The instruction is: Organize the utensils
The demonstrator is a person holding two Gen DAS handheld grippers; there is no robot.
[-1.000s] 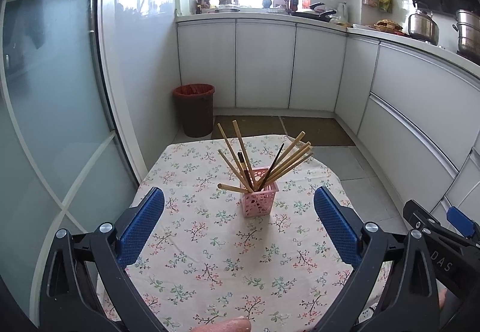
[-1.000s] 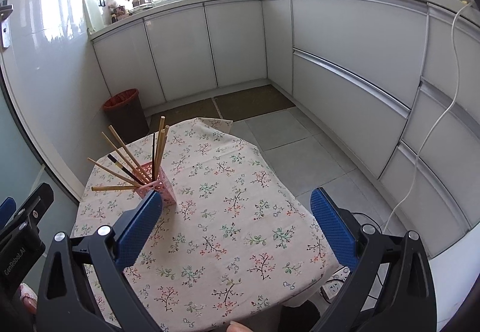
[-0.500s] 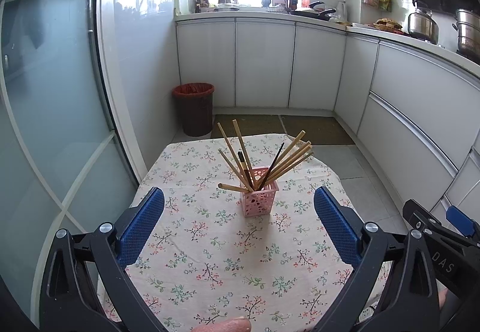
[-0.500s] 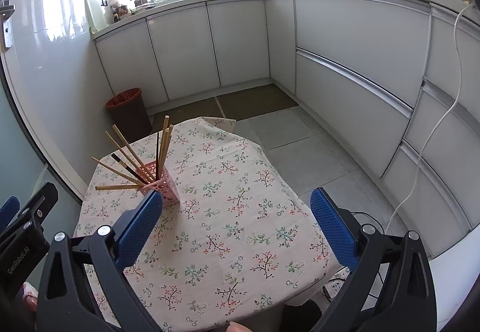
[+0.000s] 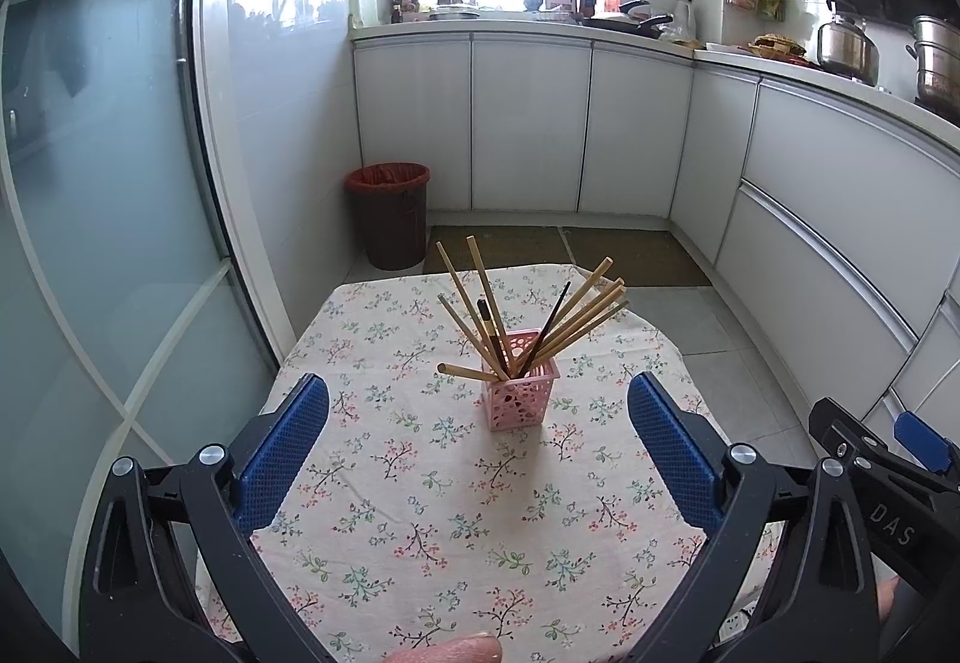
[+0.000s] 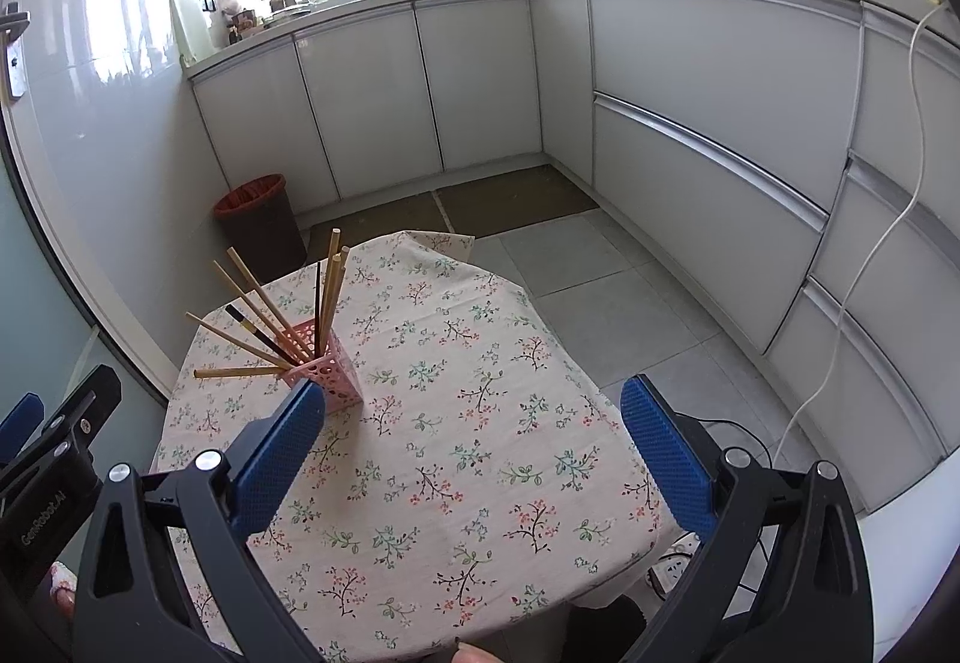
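A pink perforated holder (image 5: 519, 388) (image 6: 327, 364) stands upright on the floral tablecloth (image 5: 456, 513) (image 6: 456, 423). Several wooden chopsticks (image 5: 591, 312) (image 6: 240, 345) and two dark ones fan out of it. My left gripper (image 5: 479, 456) is open, its blue pads wide apart, and sits short of the holder, which lies between and beyond the fingertips. My right gripper (image 6: 474, 456) is also open and empty; the holder is beyond its left pad (image 6: 279, 459), partly hidden by it. Each gripper shows at the edge of the other's view.
A brown bin with a red liner (image 5: 389, 216) (image 6: 259, 219) stands on the floor past the table's far edge. White cabinets (image 5: 528, 123) run along the back and right. A glass door (image 5: 90, 243) is close on the left. A white cable (image 6: 870, 267) hangs down the right cabinets.
The right wrist view has drifted slightly, so the holder sits a little further right and higher. The left view is nearly unchanged. Both grippers stay open.
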